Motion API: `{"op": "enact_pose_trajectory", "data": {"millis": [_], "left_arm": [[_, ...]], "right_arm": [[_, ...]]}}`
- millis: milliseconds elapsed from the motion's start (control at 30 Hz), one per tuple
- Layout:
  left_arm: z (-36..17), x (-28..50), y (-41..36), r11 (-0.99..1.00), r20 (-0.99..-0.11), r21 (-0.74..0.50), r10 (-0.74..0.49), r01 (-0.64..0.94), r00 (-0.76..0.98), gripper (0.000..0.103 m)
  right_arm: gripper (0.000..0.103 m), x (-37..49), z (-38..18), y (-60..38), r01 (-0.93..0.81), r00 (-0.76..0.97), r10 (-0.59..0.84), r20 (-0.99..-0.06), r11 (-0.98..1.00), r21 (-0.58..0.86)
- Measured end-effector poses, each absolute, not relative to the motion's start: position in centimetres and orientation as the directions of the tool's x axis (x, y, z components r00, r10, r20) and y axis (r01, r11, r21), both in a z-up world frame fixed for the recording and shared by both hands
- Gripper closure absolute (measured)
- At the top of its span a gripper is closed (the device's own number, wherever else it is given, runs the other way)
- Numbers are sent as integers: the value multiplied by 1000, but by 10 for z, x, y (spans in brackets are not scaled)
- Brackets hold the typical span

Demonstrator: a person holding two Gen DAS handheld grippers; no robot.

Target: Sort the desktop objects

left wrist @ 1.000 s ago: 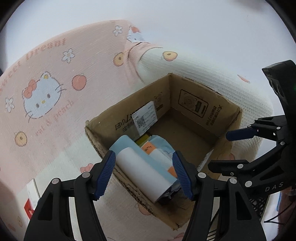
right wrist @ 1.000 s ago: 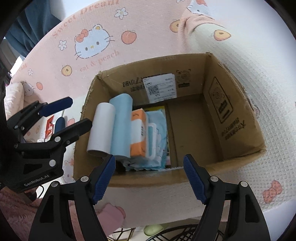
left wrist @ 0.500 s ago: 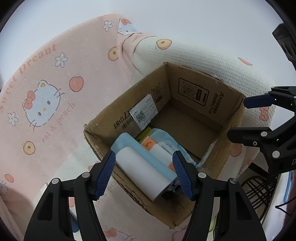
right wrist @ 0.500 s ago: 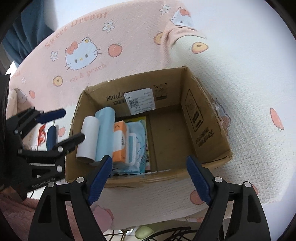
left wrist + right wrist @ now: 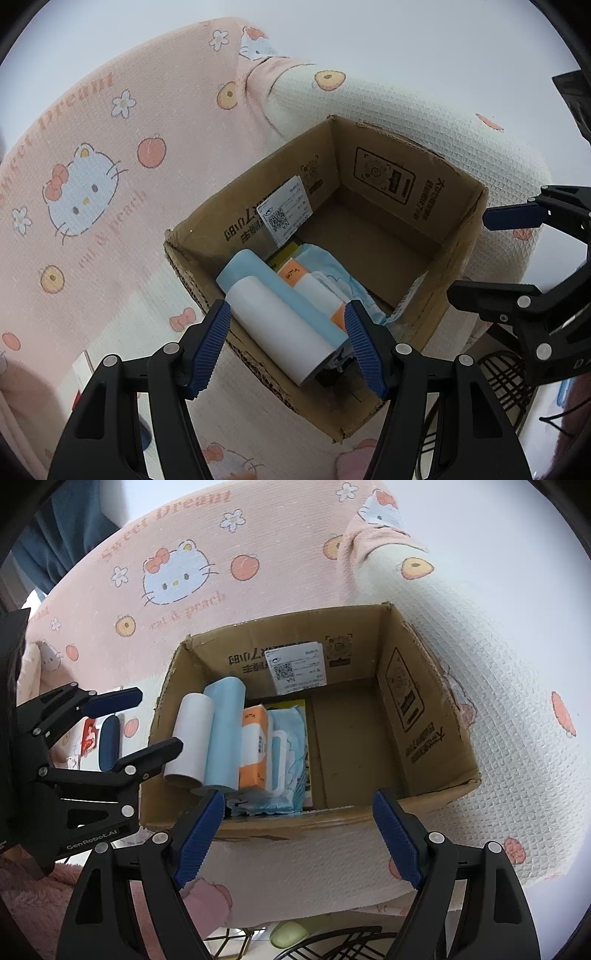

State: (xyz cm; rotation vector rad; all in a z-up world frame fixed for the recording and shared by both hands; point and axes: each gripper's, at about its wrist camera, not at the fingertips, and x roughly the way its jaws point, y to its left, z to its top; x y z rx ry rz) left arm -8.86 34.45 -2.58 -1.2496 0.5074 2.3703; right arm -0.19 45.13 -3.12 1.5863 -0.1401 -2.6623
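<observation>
The cardboard box (image 5: 424, 716) sits on the cartoon-print cloth (image 5: 258, 535), with the white roll (image 5: 190, 734), blue roll (image 5: 223, 734) and tissue packs (image 5: 255, 749) lined up along its left side. The left claw (image 5: 288, 345) and right claw (image 5: 299, 834) both hang released, empty. The white roll leans on the box's rim; a careless brush could tip it out.

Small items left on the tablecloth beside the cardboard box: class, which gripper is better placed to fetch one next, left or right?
Probably the left gripper. In the right wrist view it hangs open on the box's outer side, right by the small items on the tablecloth. The right gripper, also open, sits at the box's near edge.
</observation>
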Motion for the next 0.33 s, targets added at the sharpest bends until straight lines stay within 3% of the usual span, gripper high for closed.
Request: {"op": "enact_pose_trajectory", "data": {"millis": [333], "left_arm": [[-19,-70,352,-807,-801,179,213,-564,-559,35]], "right_arm": [[21,-2,-29,446,1,-481,-88,-873,-995,99]]}}
